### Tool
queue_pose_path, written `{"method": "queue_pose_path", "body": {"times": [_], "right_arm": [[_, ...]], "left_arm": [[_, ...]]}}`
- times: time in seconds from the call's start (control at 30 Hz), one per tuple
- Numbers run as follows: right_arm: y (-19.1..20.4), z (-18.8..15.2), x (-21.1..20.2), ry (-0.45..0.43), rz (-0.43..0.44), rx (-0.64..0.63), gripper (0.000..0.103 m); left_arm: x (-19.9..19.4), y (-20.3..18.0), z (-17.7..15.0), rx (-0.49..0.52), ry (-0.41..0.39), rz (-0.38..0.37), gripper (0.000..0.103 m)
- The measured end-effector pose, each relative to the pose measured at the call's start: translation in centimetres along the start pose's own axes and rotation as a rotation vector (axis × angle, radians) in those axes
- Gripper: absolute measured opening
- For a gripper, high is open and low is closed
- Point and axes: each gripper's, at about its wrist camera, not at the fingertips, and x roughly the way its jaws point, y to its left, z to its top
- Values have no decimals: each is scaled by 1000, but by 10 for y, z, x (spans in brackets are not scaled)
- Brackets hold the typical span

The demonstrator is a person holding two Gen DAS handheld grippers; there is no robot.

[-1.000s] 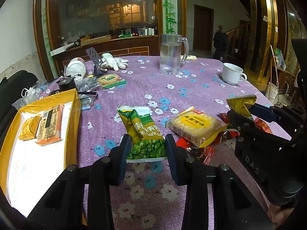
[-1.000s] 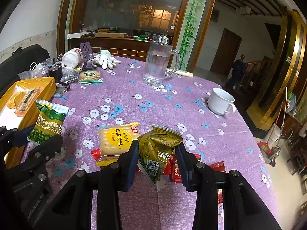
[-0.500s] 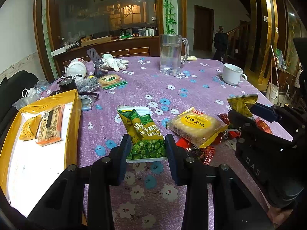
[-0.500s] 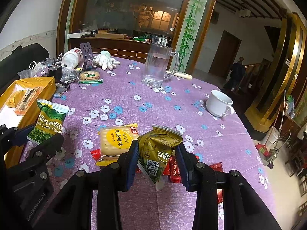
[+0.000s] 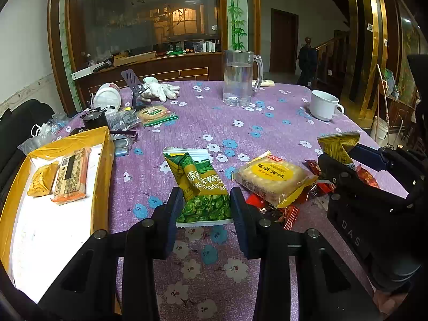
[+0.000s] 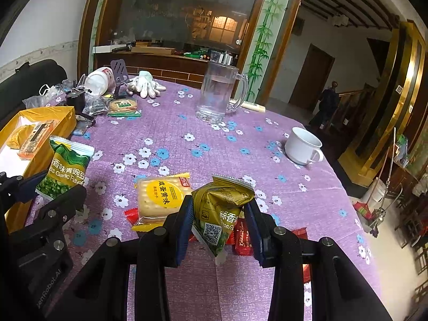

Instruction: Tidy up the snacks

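My left gripper (image 5: 204,206) is shut on a green pea snack bag (image 5: 199,184), held above the purple floral table; the bag also shows in the right wrist view (image 6: 65,169). My right gripper (image 6: 218,222) is shut on a crumpled gold-green snack bag (image 6: 220,208), seen in the left wrist view (image 5: 338,145) too. A yellow cracker pack (image 5: 272,176) lies on several red candy wrappers (image 5: 289,214) between the grippers. A yellow box (image 5: 101,176) at the left holds an orange bar (image 5: 71,174) and a yellow packet (image 5: 41,178).
A glass water mug (image 5: 240,76) and a white cup (image 5: 323,104) stand at the far side. White gloves (image 5: 160,89), a white tub (image 5: 107,97), a green-edged cracker pack (image 5: 155,113) and plastic clutter (image 5: 123,123) sit at the far left.
Both grippers have lifted slightly with their bags; little else differs.
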Motion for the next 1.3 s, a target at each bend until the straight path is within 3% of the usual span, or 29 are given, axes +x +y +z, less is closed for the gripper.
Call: {"method": "queue_pose_path", "body": {"times": [0.43, 0.63, 1.0, 1.17, 1.3], "right_arm": [[-2, 3, -5, -22, -10, 25, 40], [-3, 6, -19, -33, 62, 74, 40], [41, 16, -60, -35, 279, 64, 39], [79, 32, -79, -42, 433, 20, 40], [121, 42, -80, 1, 566, -15, 40]], "left_arm": [[-26, 9, 5, -28, -58, 34, 34], [-48, 29, 5, -62, -90, 40, 34], [-71, 117, -6, -210, -80, 71, 34], [-67, 173, -24, -301, -26, 114, 34], [-64, 205, -33, -367, 2, 150, 34]]}}
